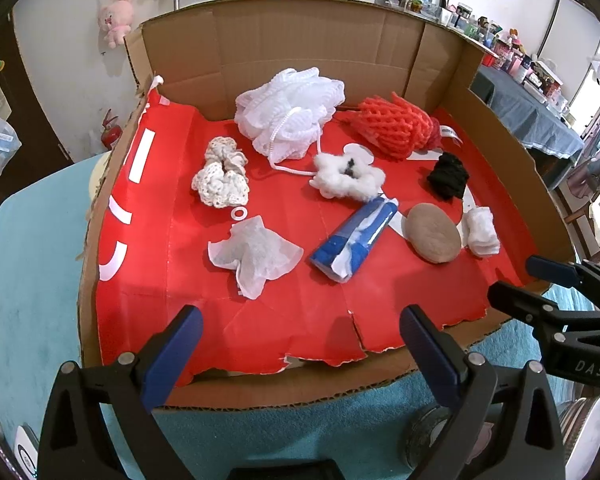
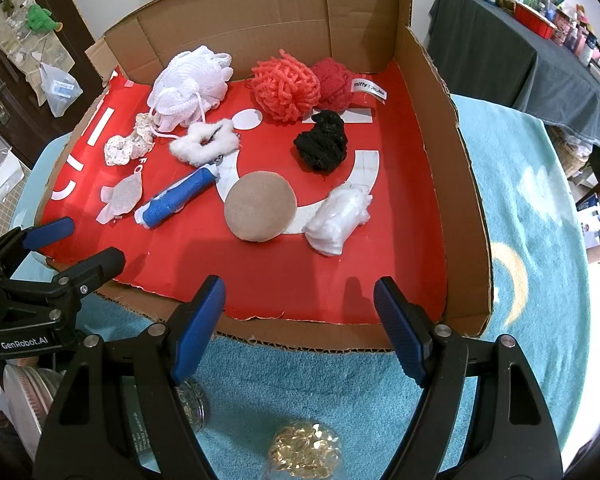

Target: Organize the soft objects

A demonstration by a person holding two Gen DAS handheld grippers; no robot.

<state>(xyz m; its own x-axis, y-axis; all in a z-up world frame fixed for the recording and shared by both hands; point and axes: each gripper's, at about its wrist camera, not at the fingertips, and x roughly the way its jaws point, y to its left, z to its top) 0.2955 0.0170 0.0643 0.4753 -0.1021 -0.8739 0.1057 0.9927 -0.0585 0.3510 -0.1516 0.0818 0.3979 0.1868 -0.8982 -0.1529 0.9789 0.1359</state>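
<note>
1. While both tools hang at the open near edge of the cardboard tray [image 2: 466, 184], neither holds anything: the left gripper [image 1: 300, 344] and right gripper [image 2: 300, 320] each stand spread wide.
2. Nearest the right gripper, at mid-frame in its view, lies the round tan sponge [image 2: 261, 206], with the white wad [image 2: 338, 216] just to its right.
3. Judged from this, the blue roll [image 1: 354, 236] suits the left gripper; its long axis runs from lower left to upper right.
</note>
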